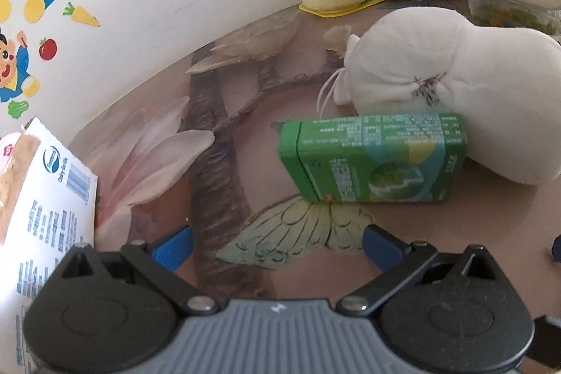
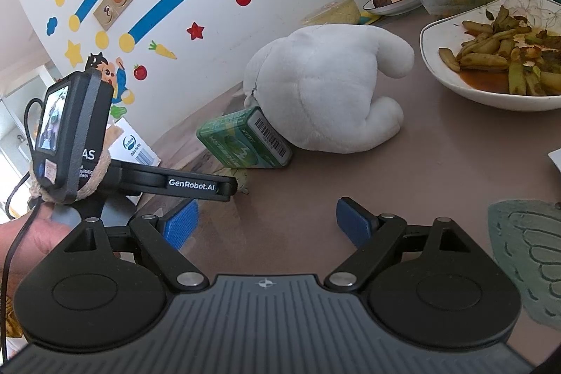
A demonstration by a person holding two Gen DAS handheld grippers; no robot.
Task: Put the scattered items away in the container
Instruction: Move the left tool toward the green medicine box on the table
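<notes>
Cardboard of a white printed carton [image 1: 52,198] stood at nine o'clock of the left wrist view, possibly the container, though its opening was hidden. The left gripper [image 1: 277,242] hovered empty, jaws spread wide, with the flat green rectangular tin [image 1: 375,160] at one o'clock ahead, tilted against the white plush toy [image 1: 455,86]. The right gripper [image 2: 266,219] also hung wide and empty, the tin at eleven o'clock. Judged from this, the approach step was in hand; next called for closing across the tin's narrow sides without nudging the toy.
</notes>
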